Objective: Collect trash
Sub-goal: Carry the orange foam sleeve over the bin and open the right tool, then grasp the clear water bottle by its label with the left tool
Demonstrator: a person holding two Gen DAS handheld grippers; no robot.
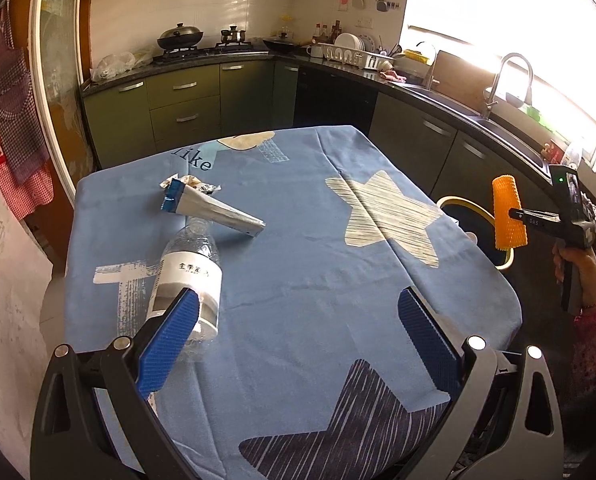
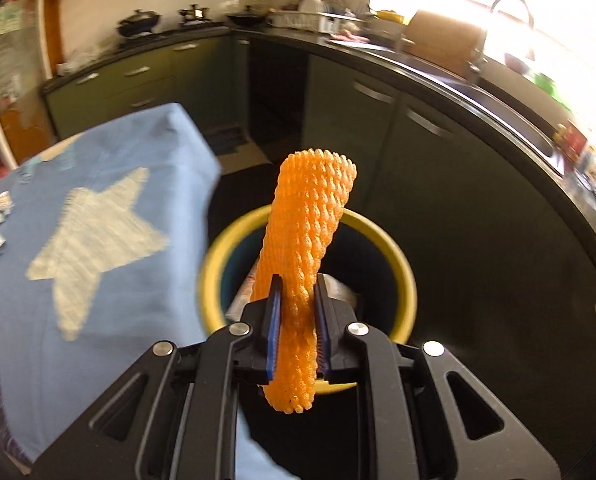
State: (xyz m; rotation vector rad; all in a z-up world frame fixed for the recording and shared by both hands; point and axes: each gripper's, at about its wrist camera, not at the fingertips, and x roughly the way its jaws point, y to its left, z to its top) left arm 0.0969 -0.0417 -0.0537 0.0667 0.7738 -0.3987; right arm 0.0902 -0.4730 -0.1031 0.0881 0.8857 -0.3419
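My right gripper (image 2: pixel 298 284) is shut on an orange foam net sleeve (image 2: pixel 310 220), which stands upright over the yellow-rimmed bin (image 2: pixel 378 232). The left wrist view shows that gripper (image 1: pixel 514 212) beyond the table's right edge, with the sleeve (image 1: pixel 508 212) above the bin (image 1: pixel 458 200). My left gripper (image 1: pixel 298 300) hangs open over the blue tablecloth (image 1: pixel 318 248), nothing between its fingers. A clear plastic bottle (image 1: pixel 189 272) lies by its left finger. Further back lie a silver and blue tube wrapper (image 1: pixel 217 210) and a crumpled foil scrap (image 1: pixel 195 184).
Some pale trash (image 2: pixel 338 288) lies inside the bin. Dark green kitchen cabinets (image 1: pixel 185 104) and a black counter with a sink and tap (image 1: pixel 510 80) run behind and to the right of the table. A person's hand (image 1: pixel 582 272) holds the right gripper's handle.
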